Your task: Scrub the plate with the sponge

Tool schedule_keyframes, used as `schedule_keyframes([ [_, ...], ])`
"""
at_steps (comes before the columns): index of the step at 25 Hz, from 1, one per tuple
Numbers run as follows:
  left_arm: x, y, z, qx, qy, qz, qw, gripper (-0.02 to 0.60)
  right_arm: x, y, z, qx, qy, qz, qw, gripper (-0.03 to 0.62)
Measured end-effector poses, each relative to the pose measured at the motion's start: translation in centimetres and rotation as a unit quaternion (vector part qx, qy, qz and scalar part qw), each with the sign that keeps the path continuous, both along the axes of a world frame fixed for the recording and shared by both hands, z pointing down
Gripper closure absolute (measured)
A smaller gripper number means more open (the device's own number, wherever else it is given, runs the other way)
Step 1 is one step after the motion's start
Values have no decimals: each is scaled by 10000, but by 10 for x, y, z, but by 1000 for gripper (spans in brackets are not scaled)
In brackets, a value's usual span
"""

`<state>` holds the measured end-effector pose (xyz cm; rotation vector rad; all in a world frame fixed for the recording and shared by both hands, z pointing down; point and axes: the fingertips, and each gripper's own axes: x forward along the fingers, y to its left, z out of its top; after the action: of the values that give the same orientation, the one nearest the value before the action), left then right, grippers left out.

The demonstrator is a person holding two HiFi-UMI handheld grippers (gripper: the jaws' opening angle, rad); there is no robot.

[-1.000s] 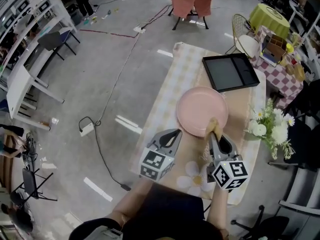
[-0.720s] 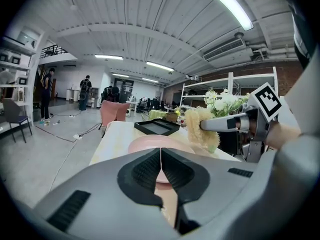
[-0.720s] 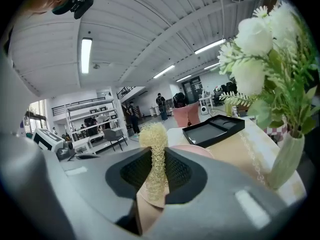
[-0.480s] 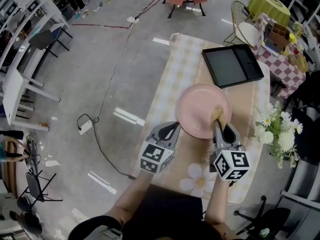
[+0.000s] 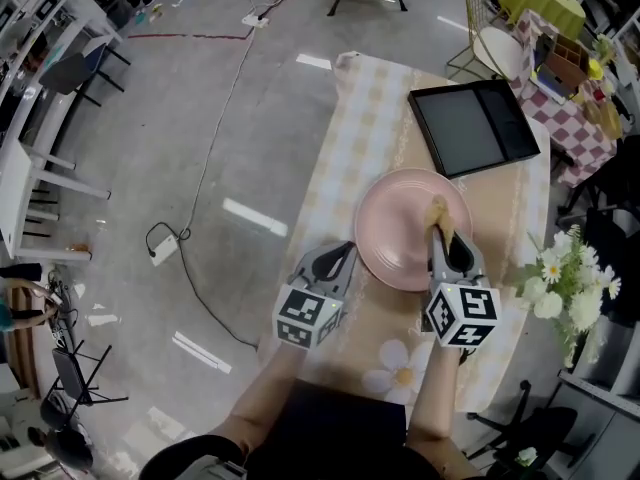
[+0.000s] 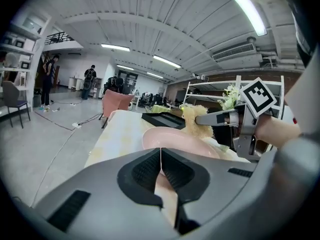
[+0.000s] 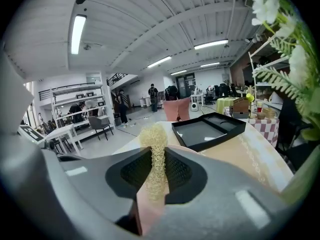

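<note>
Pink plate [image 5: 395, 233], one; sponge [image 5: 436, 211], one; black tray [image 5: 470, 128], one.

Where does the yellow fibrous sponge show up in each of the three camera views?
Head view: the yellow fibrous sponge sits right of centre, over the round pink plate, at the right gripper tips.
Left gripper view: the sponge is right of centre, just above the plate.
Right gripper view: the sponge is dead centre, pinched between the jaws.
Shared landmark: the black rectangular tray, beyond the sponge everywhere.
</note>
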<state>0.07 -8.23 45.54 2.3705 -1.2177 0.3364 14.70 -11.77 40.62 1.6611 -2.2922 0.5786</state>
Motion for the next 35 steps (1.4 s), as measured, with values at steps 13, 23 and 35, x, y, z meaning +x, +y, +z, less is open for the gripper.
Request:
schedule_keyframes([
  [13,1,-7,14,-218,208,-30,9995,569,-6,-46,32,-373,415,27,9984,523],
  [23,-3,-9,16,-243,232,-125,9994,568,-1,-68,52,-593,1184,51,9912,523],
  [35,4,-12,23,-355,410,-87,9985,569,-9,-88,71,-847,1827,-110,9795,523],
])
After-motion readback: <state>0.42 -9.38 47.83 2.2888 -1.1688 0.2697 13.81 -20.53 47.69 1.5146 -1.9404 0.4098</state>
